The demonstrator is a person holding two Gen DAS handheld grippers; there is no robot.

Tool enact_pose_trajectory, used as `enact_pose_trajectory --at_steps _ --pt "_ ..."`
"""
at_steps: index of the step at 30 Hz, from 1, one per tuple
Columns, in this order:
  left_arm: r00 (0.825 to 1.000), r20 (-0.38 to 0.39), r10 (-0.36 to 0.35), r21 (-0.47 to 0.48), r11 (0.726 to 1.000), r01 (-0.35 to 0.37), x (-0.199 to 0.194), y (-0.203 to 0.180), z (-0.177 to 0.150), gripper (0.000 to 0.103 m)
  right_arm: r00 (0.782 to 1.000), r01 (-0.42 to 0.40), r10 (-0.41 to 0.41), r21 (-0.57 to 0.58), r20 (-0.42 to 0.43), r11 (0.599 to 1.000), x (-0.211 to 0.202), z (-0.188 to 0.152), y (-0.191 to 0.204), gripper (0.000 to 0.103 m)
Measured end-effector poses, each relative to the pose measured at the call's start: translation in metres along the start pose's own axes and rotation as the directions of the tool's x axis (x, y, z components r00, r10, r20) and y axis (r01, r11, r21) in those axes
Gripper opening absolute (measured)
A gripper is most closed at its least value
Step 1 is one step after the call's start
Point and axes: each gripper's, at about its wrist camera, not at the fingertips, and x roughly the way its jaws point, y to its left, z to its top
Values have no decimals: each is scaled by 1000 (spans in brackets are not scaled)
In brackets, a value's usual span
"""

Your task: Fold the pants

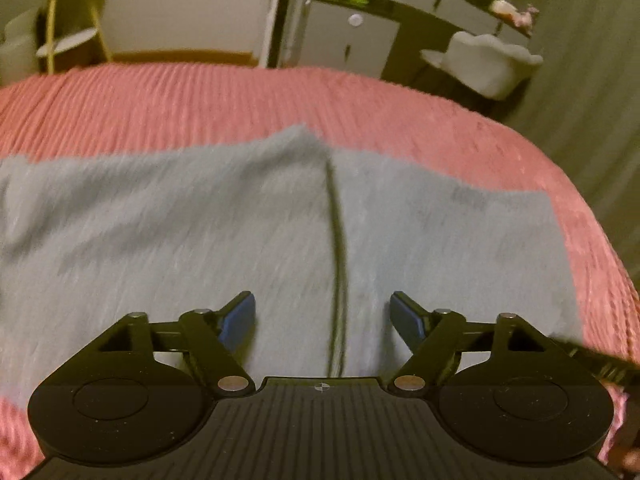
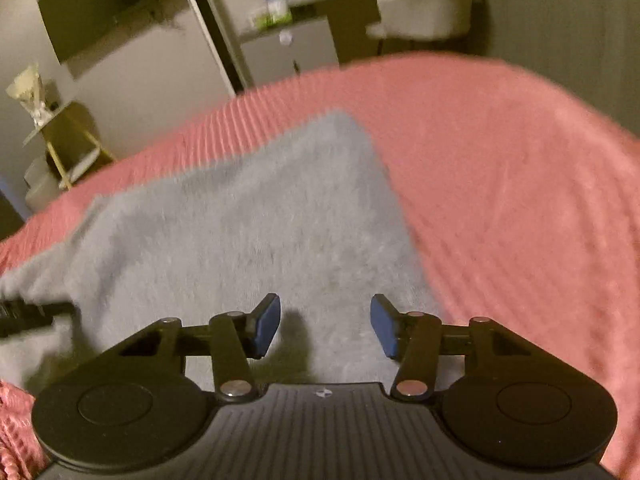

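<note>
Grey pants (image 1: 200,232) lie flat on a pink ribbed bedspread (image 1: 200,96), with a dark fold line (image 1: 338,240) running down their middle. My left gripper (image 1: 322,314) is open and empty just above the pants, astride that line. In the right wrist view the pants (image 2: 260,224) end in a corner pointing away, with the bedspread (image 2: 500,184) to their right. My right gripper (image 2: 325,324) is open and empty over the pants' near part. A dark edge of the other gripper (image 2: 28,314) shows at the left.
A white cabinet (image 1: 348,36) with small items, a dark desk and a white fluffy chair (image 1: 486,60) stand beyond the bed. A yellow-legged shelf (image 1: 68,20) stands at the far left. A grey curtain (image 1: 592,80) hangs on the right.
</note>
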Motion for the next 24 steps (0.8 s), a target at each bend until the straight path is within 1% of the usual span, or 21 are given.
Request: enact_pose_trajectory --at_steps 1,3,5,6,7,9,11,12,14,15,16,17,19,21,24 --pt "1000 4 5 8 1000 -5 5 -4 2 86 1000 3 -3 -3 -2 1000 2 0 1 51" --pt "1000 -12 18 26 999 -18 23 -13 12 85 1000 -22 22 8 1 1000 2 1 -1 58" --pt "999 -34 20 47 999 -18 40 -24 20 82 999 -49 49 18 2 999 1 -1 -5 61" --pt "999 -45 26 60 998 -23 48 -31 24 78 998 -57 57 20 4 998 1 -2 -5 64" --pt "998 -52 27 78 997 -23 56 -38 27 78 998 -66 66 18 6 998 0 -4 -5 66" --pt "999 -43 29 124 992 -23 69 -50 33 78 997 -75 75 6 7 997 1 -4 -4 72" --pt "998 -44 55 153 987 -48 81 -58 39 78 997 -80 80 -4 4 997 3 -2 -2 75" --pt "998 -41 55 156 987 -48 85 -59 42 74 997 -80 80 -6 4 997 4 -2 -1 76" --pt "998 -36 49 156 987 -43 89 -61 47 62 996 -85 85 -5 6 996 1 -4 -3 77" --pt "999 -33 41 158 987 -36 89 -61 48 47 996 -88 88 -3 6 996 2 -3 -4 77" --pt "999 -32 29 161 987 -23 89 -60 49 38 996 -92 92 -2 6 996 2 -3 -4 78" --pt "999 -34 21 162 987 -15 90 -60 50 38 996 -94 94 -2 6 996 2 -4 -4 78" --pt "999 -21 28 171 985 -24 86 -61 49 35 995 -98 98 -1 6 995 3 -4 -3 79" --pt "999 -3 38 185 982 -37 84 -61 48 35 995 -99 99 -1 6 995 3 -4 -3 79" --pt "1000 -17 22 140 990 -20 80 -53 51 35 995 -99 99 -1 6 995 3 -5 -4 79"
